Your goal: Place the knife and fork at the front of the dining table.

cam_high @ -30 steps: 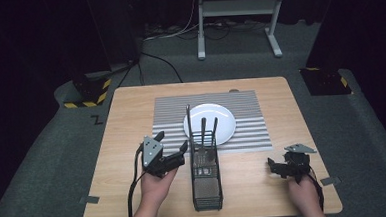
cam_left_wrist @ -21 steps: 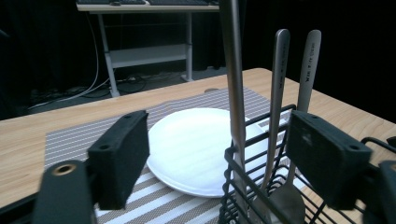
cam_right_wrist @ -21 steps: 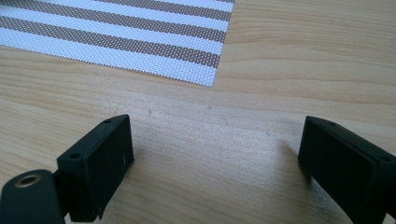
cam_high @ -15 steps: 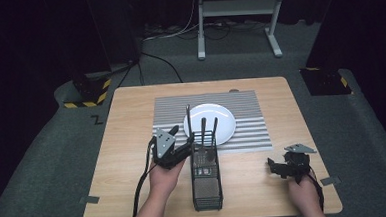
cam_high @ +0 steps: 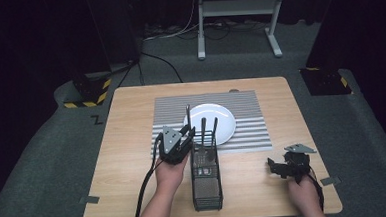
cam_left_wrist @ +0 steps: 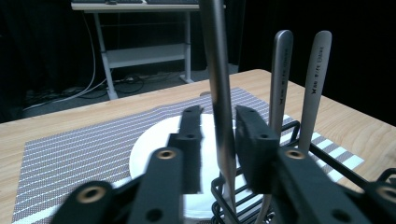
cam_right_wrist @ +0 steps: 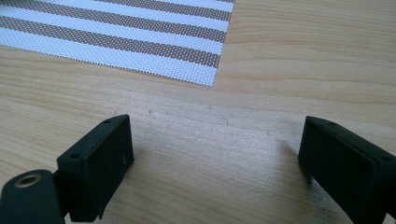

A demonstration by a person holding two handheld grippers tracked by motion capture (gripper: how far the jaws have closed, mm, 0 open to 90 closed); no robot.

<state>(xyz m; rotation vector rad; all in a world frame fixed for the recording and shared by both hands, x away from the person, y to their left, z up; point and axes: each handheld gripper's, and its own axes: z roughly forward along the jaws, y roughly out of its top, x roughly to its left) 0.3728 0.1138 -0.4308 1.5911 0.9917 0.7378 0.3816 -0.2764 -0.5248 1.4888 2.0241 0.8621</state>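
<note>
A black wire caddy point(cam_high: 206, 185) stands on the table in front of a white plate point(cam_high: 224, 118). Three metal utensil handles rise from it. My left gripper point(cam_high: 186, 135) is at the caddy's left far corner. In the left gripper view its jaws point(cam_left_wrist: 218, 135) have just been closing around the tallest handle point(cam_left_wrist: 218, 70). That handle stands between the pads, close to the right one, with a thin gap at the left pad. The other two handles point(cam_left_wrist: 299, 74) stand free to the right. My right gripper point(cam_high: 275, 167) rests low at the table's near right, open point(cam_right_wrist: 215, 154) over bare wood.
A striped placemat point(cam_high: 254, 113) lies under the plate, and its corner point(cam_right_wrist: 140, 37) shows ahead of the right gripper. A cable trails from the left gripper toward the near edge. A metal stand point(cam_high: 236, 11) is on the floor beyond the table.
The left gripper has moved right to the caddy's corner and its jaws have narrowed around the tall handle. The right gripper has stayed in place.
</note>
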